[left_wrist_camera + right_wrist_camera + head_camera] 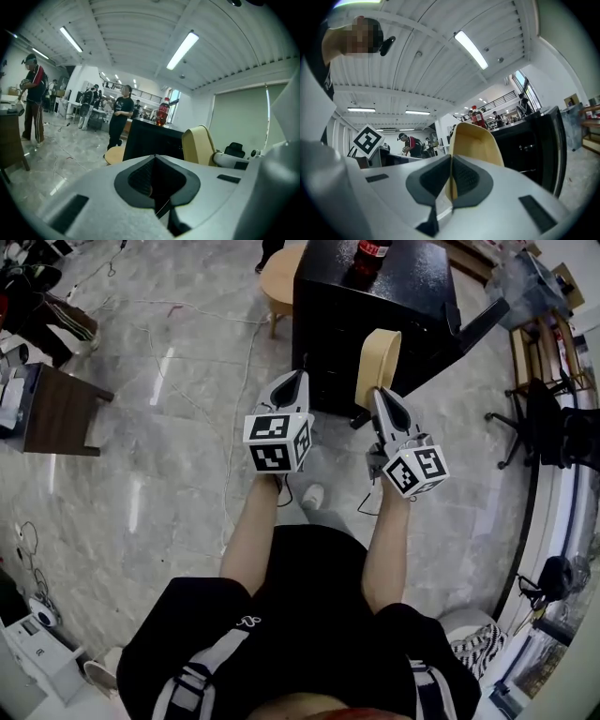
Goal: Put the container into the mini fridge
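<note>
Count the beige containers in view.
1. The beige container is clamped in the jaws of the right gripper, held up before the black mini fridge; more could be hidden inside it.

1. From where I stand, no word or number reads clearly anywhere.
2. The red label on the dark plastic bottle (368, 254) atop the black mini fridge (375, 324) shows pale lettering, too blurred to read.
3. The white cube (277, 441) on the left gripper (298, 374) and the matching white cube (417, 471) on the right gripper (378, 390) carry black-and-white square code patterns, no letters or digits.
4. The person's black shorts (309, 615) bear a small white looped emblem, not legible as text.
</note>
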The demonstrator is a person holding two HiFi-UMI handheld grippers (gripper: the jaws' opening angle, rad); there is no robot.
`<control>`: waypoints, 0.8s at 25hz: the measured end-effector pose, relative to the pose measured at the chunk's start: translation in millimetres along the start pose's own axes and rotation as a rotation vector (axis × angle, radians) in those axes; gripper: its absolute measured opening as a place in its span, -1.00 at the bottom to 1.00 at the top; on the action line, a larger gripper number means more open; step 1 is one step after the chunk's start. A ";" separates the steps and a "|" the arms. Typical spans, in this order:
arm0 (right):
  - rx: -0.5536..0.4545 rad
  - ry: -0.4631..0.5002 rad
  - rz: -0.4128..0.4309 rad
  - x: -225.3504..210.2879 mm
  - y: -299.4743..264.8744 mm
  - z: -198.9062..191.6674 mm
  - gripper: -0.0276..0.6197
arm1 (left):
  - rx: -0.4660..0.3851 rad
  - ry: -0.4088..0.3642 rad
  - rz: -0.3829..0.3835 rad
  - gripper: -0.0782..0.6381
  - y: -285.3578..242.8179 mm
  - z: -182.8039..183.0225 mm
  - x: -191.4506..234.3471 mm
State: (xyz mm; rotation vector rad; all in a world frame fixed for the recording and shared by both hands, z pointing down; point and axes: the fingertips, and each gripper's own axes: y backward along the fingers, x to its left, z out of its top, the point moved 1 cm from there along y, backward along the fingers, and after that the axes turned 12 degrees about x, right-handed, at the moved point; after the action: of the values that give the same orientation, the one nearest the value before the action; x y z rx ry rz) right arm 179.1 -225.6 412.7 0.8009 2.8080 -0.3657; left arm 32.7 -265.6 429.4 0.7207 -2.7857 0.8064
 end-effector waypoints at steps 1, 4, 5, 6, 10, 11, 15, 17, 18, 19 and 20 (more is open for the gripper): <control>0.019 0.006 0.005 -4.7 -5.6 -4.3 -0.86 | 0.012 0.004 0.005 -0.77 -8.1 -0.4 3.4; 0.095 0.037 0.026 -12.4 -23.0 -21.7 -0.86 | 0.053 0.003 0.008 -0.77 -31.1 -6.6 11.3; 0.137 0.053 0.029 -14.3 -27.9 -31.0 -0.86 | 0.075 0.004 0.009 -0.77 -38.5 -12.3 13.7; 0.189 0.079 0.028 -16.1 -33.0 -41.2 -0.86 | 0.098 0.007 0.011 -0.77 -45.3 -18.3 16.4; 0.412 0.260 0.005 -24.8 -63.3 -78.8 -0.86 | 0.152 0.001 0.024 -0.77 -66.0 -26.0 38.2; 0.461 0.301 0.008 -26.7 -71.1 -89.4 -0.86 | 0.163 0.004 0.031 -0.77 -68.0 -27.9 45.7; 0.628 0.445 0.028 -40.6 -106.7 -129.2 -0.86 | 0.169 0.023 0.062 -0.77 -66.8 -29.0 73.2; 0.707 0.538 0.035 -52.0 -122.6 -148.9 -0.86 | 0.166 0.019 0.065 -0.77 -63.9 -28.0 81.9; 0.747 0.583 0.037 -58.8 -130.1 -159.7 -0.86 | 0.167 0.016 0.067 -0.77 -62.6 -28.3 86.6; 0.787 0.628 0.036 -65.9 -136.9 -171.0 -0.86 | 0.170 0.013 0.069 -0.77 -61.2 -29.7 91.8; 0.827 0.676 0.031 -73.1 -143.1 -182.0 -0.86 | 0.176 0.011 0.072 -0.77 -59.7 -32.3 97.3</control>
State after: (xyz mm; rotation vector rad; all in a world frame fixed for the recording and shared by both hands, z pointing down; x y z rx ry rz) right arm 140.9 -326.6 630.2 1.3121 3.2040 -1.5774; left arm -22.6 -331.9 510.8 0.6435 -2.7702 1.0759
